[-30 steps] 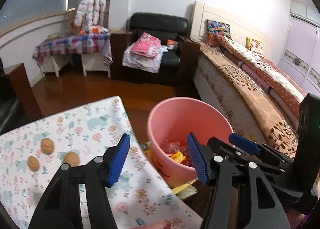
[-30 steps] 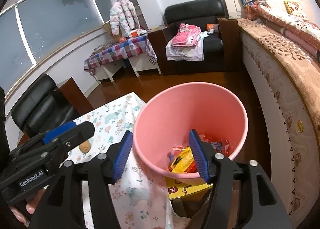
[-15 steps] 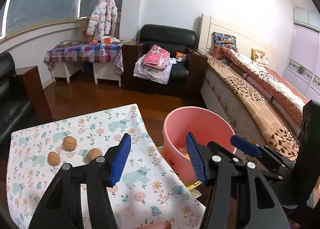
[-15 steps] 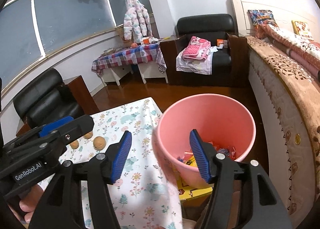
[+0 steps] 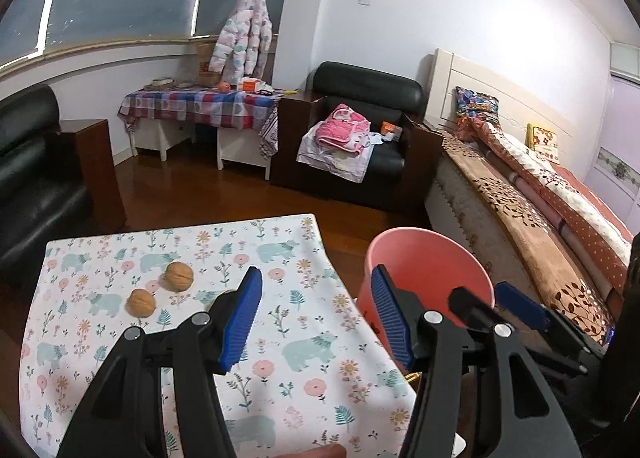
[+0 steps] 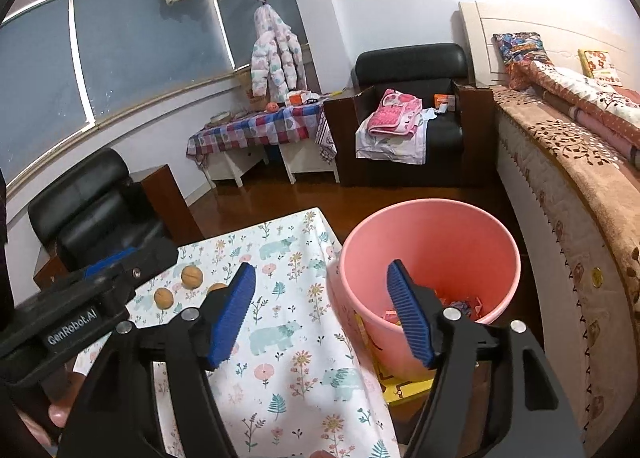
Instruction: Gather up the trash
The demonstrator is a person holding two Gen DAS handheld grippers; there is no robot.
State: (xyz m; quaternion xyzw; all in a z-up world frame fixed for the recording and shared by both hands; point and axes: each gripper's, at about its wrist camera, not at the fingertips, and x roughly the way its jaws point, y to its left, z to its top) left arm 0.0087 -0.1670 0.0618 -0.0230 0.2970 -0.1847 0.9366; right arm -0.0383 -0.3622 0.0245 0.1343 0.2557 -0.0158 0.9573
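Several wrappers [image 6: 456,308] already in pink bin [image 6: 432,217] beside table [image 5: 280,338]. Three walnuts [image 5: 180,276] left on cloth. Left gripper [image 5: 316,314] spread, empty; right gripper [image 6: 320,310] just widened, empty.

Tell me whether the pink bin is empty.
Not empty: the right wrist view shows wrappers lying at the bottom of the upright bin.

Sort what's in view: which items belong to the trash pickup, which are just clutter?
Job:
- pink bin, wrappers inside
- walnuts on the floral tablecloth
- left gripper, open and empty
- right gripper, open and empty

Lying about:
- pink clothes on the black armchair
- hanging puffer jacket
- checked side table
- bed
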